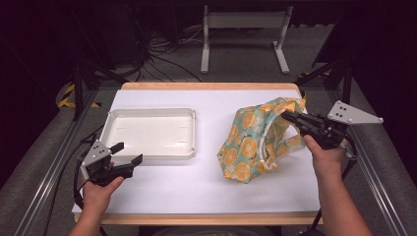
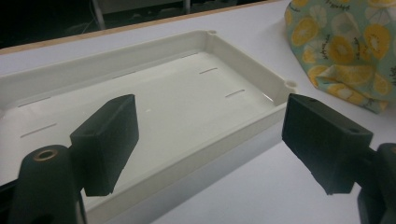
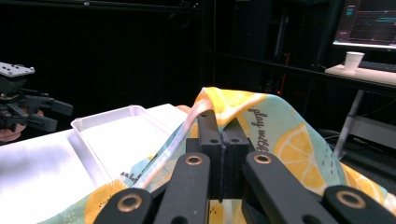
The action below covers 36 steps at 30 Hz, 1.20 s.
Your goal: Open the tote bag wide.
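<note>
right gripper (image 1: 286, 115): jaws pressed together, pinching the upper edge of the fruit-print bag (image 1: 251, 142) | left gripper (image 1: 129, 153): jaws wide apart, holding nothing, white tray (image 1: 150, 153) just ahead of them

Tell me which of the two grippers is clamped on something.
The right gripper: its jaws are shut on the top edge of the lemon-print bag. The left gripper hangs open by the white tray, holding nothing.
</note>
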### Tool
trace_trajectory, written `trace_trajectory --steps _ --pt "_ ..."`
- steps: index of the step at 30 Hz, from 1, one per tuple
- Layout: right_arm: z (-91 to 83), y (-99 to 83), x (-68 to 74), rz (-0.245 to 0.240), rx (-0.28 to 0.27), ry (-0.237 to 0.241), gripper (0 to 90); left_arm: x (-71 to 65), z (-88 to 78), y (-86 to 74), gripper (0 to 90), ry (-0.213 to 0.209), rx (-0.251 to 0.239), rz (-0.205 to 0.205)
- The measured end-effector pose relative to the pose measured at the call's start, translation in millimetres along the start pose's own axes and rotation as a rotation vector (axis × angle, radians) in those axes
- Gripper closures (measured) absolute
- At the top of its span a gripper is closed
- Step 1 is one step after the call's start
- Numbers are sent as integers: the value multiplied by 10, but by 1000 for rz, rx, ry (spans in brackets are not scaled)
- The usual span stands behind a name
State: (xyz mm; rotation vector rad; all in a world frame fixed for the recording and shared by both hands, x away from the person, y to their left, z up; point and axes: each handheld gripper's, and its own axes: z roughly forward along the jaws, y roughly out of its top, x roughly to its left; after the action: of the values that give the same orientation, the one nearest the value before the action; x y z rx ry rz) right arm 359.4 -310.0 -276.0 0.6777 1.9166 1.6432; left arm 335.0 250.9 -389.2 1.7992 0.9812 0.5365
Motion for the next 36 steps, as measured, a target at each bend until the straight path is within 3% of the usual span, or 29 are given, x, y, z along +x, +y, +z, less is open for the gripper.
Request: trace_trajectory --steps 9,17,26,36 --pt "184 124 38 -17 14 32 900 -123 46 188 187 -36 -13 59" --pt "343 196 87 -20 22 61 900 -191 125 388 178 -99 -32 42" --pt "494 246 136 -22 39 93 900 -393 271 605 171 -142 -41 91" --pt "583 249 159 -6 39 118 900 -545 408 816 172 -199 -68 82"
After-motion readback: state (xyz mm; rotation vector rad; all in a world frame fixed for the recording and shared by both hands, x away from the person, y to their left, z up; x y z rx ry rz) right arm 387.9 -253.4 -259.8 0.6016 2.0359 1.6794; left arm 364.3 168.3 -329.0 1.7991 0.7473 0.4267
